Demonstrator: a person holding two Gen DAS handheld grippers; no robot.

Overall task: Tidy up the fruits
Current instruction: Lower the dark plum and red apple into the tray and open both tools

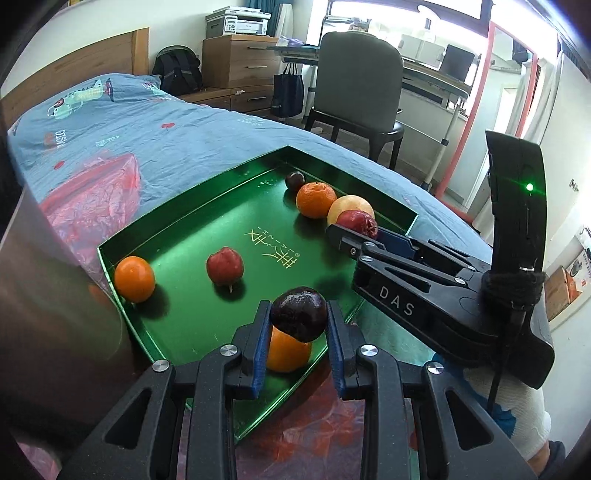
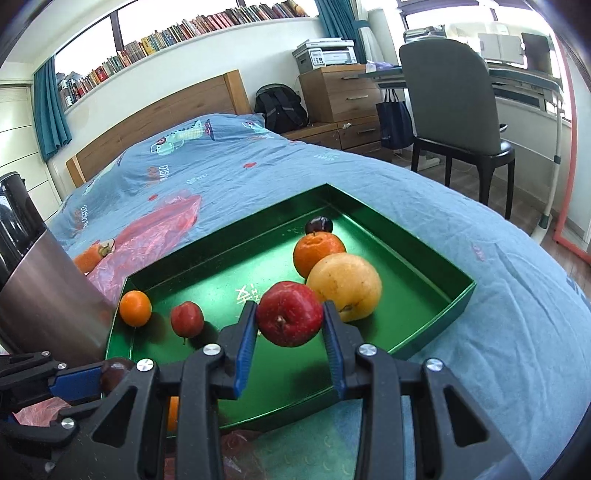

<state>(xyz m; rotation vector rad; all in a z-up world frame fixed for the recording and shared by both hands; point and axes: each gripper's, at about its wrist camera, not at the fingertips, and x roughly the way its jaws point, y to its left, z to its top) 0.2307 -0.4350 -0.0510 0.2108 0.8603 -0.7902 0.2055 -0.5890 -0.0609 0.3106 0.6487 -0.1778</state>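
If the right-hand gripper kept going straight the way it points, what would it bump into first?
Probably the yellow fruit: it lies just past the red apple that the right gripper is carrying, inside the green tray. Depth is hard to judge, so it might meet the tray floor first.

A blue bedspread [image 2: 280, 173] with cartoon prints covers the bed, and a wooden headboard [image 2: 162, 118] stands at its far end. Crumpled red plastic [image 2: 155, 229] lies on the spread. A steel cylinder [image 2: 48, 295] rises at the left edge. Beyond the bed, a black backpack [image 2: 281, 107] leans by a wooden dresser [image 2: 332, 92], with a white printer [image 2: 327, 55] on top. A dark tote [image 2: 395, 118] hangs from the desk [image 2: 517, 81], and a grey chair [image 2: 450, 99] is pulled up to it. Books [image 2: 177, 33] line the sill between teal curtains [image 2: 51, 107]. Past the desk stands a pink frame [image 1: 476, 96].
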